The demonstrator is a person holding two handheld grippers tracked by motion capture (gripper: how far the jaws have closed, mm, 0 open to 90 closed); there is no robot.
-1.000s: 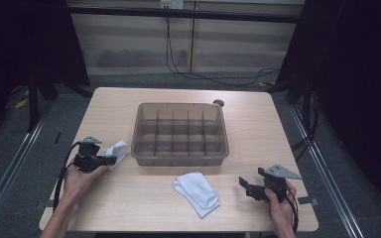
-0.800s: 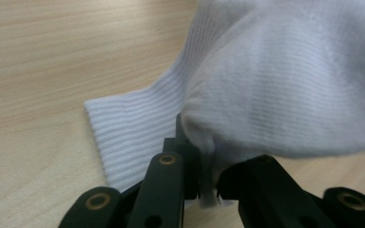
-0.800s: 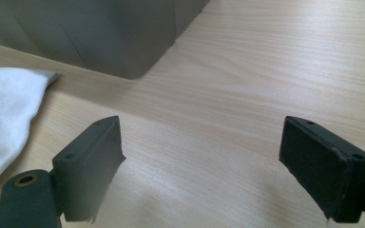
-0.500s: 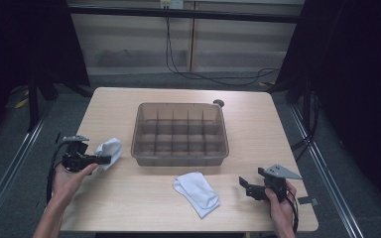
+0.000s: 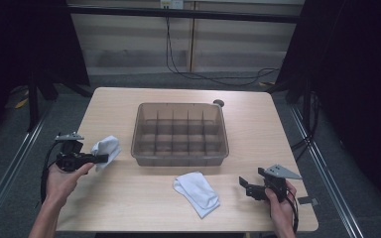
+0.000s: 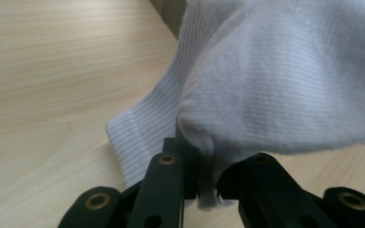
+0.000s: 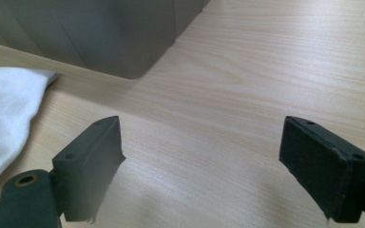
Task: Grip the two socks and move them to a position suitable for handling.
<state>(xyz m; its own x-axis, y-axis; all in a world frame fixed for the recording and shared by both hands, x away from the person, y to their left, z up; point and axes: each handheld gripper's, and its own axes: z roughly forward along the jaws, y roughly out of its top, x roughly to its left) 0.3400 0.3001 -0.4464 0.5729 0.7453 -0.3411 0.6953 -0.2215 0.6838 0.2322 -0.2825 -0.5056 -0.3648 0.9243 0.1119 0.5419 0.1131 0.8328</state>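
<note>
Your left gripper [image 5: 87,158] holds a white sock [image 5: 106,147] just left of the grey divided bin [image 5: 180,134]. A second white sock [image 5: 197,192] lies flat on the table [image 5: 258,119]. Your right gripper [image 5: 245,187] rests near it, jaws apart.

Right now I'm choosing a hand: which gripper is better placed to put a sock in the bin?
Left: left gripper is shut on a sock beside the bin; right gripper is open.
</note>
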